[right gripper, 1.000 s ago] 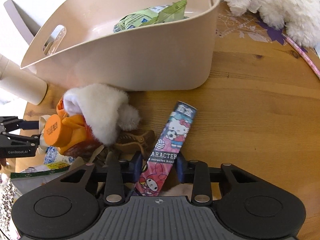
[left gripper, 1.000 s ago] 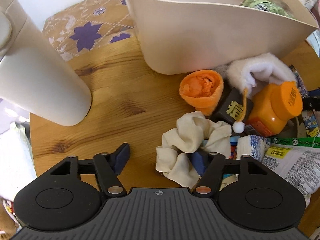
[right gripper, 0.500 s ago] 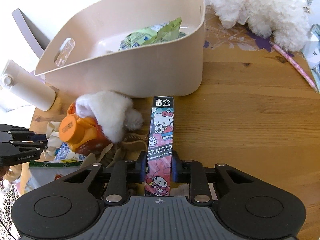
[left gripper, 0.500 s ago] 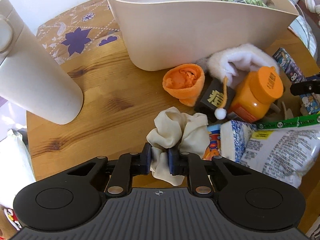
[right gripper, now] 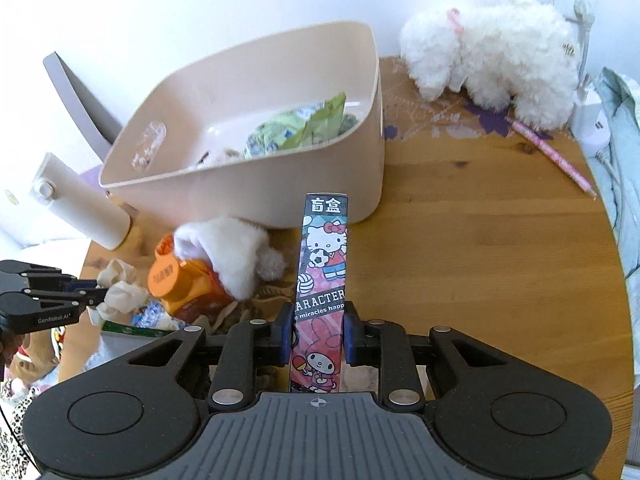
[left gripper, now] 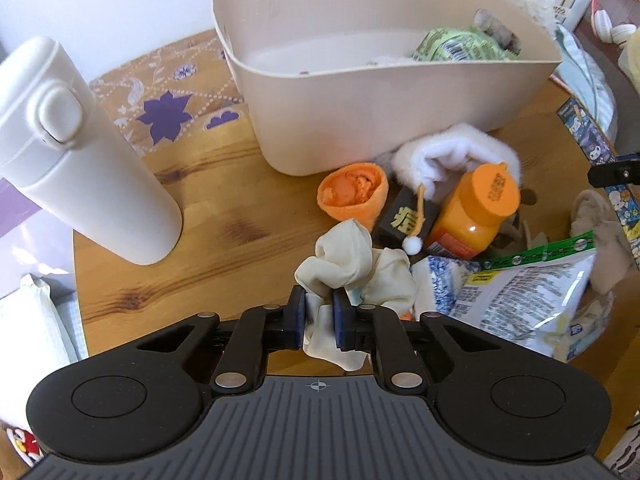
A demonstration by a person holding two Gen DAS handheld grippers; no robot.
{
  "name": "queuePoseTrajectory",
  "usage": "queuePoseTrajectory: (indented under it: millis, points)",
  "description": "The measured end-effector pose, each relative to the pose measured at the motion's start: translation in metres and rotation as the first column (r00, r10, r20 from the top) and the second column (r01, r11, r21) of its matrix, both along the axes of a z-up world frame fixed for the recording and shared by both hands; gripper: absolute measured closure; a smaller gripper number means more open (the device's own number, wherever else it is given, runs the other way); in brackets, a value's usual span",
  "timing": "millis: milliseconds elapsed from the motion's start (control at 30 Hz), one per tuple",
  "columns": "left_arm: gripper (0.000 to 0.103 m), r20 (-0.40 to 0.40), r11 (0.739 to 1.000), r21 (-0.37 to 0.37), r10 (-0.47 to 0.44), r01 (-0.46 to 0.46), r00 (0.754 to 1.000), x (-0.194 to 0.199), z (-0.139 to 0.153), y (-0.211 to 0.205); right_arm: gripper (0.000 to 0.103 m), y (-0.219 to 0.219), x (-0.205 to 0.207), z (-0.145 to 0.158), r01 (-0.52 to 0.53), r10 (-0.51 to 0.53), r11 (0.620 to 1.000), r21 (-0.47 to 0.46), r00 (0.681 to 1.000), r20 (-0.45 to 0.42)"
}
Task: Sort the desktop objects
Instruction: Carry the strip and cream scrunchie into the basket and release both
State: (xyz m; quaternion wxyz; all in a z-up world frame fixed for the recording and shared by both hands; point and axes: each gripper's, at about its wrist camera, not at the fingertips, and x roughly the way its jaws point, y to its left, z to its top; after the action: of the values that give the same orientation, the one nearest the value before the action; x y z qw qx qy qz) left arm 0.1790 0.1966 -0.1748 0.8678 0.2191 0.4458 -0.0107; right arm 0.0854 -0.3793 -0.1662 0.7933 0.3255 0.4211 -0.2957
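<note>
The beige oval plastic bin (right gripper: 256, 184) stood at the back of the round wooden worktop (right gripper: 480, 264), a green snack packet (right gripper: 304, 128) inside it. A white insulated flask (left gripper: 84, 152) stood to its left. In front lay a clutter: a printed foil snack bag (left gripper: 532, 304), a white fluffy plush (left gripper: 444, 152), an orange-capped bottle (left gripper: 476, 208), a black box with a gold character (left gripper: 404, 216). The long cartoon-printed carton (right gripper: 324, 256), reading "盲盒" and "ARACTER… miracles happ", was pinched between the right tool's (right gripper: 318, 332) pads, pointing towards the bin. The left tool (left gripper: 319, 316) was clamped on a cream fabric scrunchie (left gripper: 352, 268) beside the clutter.
</note>
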Motion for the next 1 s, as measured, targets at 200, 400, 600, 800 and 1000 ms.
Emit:
queuePoseTrajectory:
  millis: [200,400,600,800,1000]
  points:
    - [0.090,0.031,0.999,-0.014,-0.033,0.033,0.999,-0.010,0.012,-0.006,0.082,-0.002,-0.005,0.023,-0.003,0.004,0.999,-0.036,0.999,0.041]
    - [0.090,0.070,0.997,-0.038,-0.061,0.063,0.996,-0.020,0.027,-0.010,0.082,-0.005,-0.007,0.043,0.002,0.004,0.998,-0.069,0.997,0.079]
    - [0.090,0.124,0.995,-0.048,-0.081,0.087,0.989,-0.021,0.048,-0.016,0.082,-0.010,-0.003,0.058,-0.008,0.018,0.995,-0.095,0.995,0.100]
    - [0.090,0.189,0.994,-0.065,-0.076,0.089,0.979,-0.014,0.073,-0.022,0.082,-0.018,0.006,0.068,-0.001,0.013,0.994,-0.113,0.994,0.107]
    - [0.090,0.265,0.991,-0.091,-0.069,0.096,0.962,-0.002,0.098,-0.026,0.082,-0.025,0.023,0.081,-0.026,0.042,0.988,-0.154,0.994,0.098]
